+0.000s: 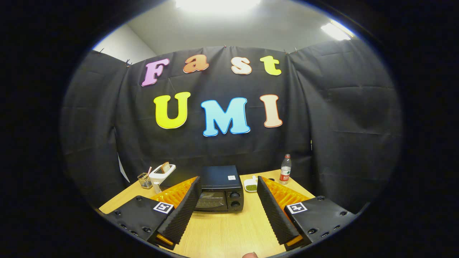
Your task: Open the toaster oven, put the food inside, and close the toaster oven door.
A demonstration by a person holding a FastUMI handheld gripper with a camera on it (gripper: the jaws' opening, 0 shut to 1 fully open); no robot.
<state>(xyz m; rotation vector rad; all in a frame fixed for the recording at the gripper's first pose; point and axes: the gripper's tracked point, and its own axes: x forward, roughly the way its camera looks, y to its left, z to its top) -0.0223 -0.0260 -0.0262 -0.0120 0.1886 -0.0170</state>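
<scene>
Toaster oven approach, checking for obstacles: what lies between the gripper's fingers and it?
Only bare wooden table between the open gripper and the closed toaster oven, per gripper view.

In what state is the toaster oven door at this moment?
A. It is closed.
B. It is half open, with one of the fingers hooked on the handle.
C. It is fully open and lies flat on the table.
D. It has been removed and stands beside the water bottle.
A: the toaster oven shows its glass door flush with the front, while the gripper is open, its fingers apart and short of the oven.
</scene>
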